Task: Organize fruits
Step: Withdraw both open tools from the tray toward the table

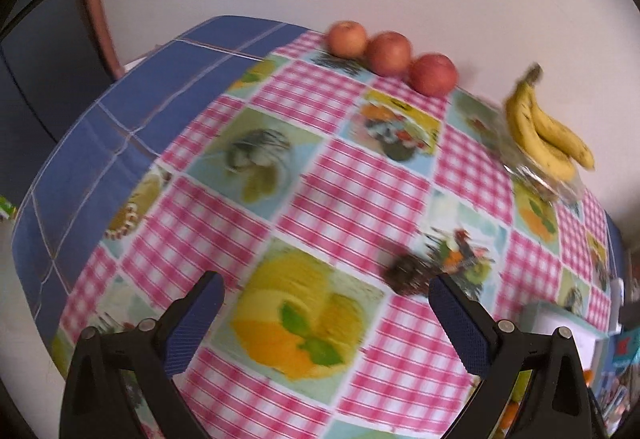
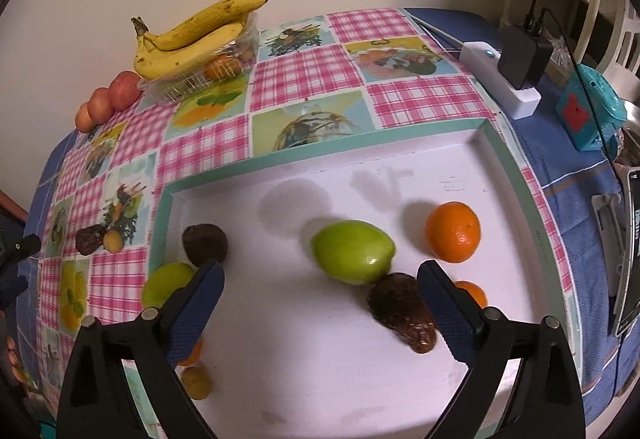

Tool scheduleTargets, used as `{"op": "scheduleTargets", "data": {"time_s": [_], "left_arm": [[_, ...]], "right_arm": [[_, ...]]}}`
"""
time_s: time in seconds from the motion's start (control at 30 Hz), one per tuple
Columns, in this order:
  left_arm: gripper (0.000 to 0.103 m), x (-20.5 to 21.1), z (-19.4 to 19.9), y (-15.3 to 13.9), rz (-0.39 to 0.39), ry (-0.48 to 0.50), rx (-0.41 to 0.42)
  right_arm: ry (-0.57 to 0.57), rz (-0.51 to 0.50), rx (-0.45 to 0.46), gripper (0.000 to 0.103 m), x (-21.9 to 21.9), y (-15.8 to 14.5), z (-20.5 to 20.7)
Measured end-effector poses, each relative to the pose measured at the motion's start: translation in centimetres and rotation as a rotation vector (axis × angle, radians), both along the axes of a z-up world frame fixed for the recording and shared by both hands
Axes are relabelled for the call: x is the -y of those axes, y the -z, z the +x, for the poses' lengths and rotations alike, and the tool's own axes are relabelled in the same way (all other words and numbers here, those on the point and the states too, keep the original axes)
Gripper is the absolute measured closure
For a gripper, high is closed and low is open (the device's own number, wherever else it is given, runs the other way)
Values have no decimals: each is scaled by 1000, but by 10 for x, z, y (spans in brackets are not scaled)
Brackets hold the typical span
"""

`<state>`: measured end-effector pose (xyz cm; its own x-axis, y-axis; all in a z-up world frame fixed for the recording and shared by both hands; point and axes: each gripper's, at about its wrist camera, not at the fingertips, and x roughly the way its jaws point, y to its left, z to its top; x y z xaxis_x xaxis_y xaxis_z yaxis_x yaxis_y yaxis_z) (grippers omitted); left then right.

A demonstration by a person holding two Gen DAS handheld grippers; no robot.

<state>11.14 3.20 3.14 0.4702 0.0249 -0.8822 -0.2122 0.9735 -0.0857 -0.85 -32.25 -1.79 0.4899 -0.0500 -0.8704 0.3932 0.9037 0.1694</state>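
My right gripper [image 2: 320, 267] stands open over a white tray [image 2: 400, 143] with a teal rim. A blurred green fruit [image 2: 352, 251] lies in the tray between the fingertips, untouched by the pads. Also in the tray are an orange [image 2: 453, 237], two dark avocados [image 2: 404, 313] [image 2: 205, 244] and a second green fruit [image 2: 168, 283]. My left gripper [image 1: 326, 291] is open and empty above the checked cloth, with a dark fruit [image 1: 408, 275] just beyond its right finger. Three apples [image 1: 389, 53] line the wall. Bananas [image 1: 544, 131] rest on a clear plastic box [image 1: 548, 183].
A white power strip [image 2: 500, 79] with a black adapter [image 2: 524, 57] and a teal toy [image 2: 588, 119] sit right of the tray. A small yellow fruit [image 2: 112, 241] lies on the cloth left of the tray. The wall borders the table's far side.
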Motion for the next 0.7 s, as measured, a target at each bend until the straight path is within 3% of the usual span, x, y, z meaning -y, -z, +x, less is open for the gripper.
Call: {"op": "scheduleTargets", "data": {"time_s": [0.4,0.7], "left_arm": [[0,-67,5,-6,-1,-147,38],[0,-75,8,-4,-14,-160,32]], "right_arm": [[-86,19,68,6,-46,-15,22],[-201,22,124,6,-100,-28,43]]}}
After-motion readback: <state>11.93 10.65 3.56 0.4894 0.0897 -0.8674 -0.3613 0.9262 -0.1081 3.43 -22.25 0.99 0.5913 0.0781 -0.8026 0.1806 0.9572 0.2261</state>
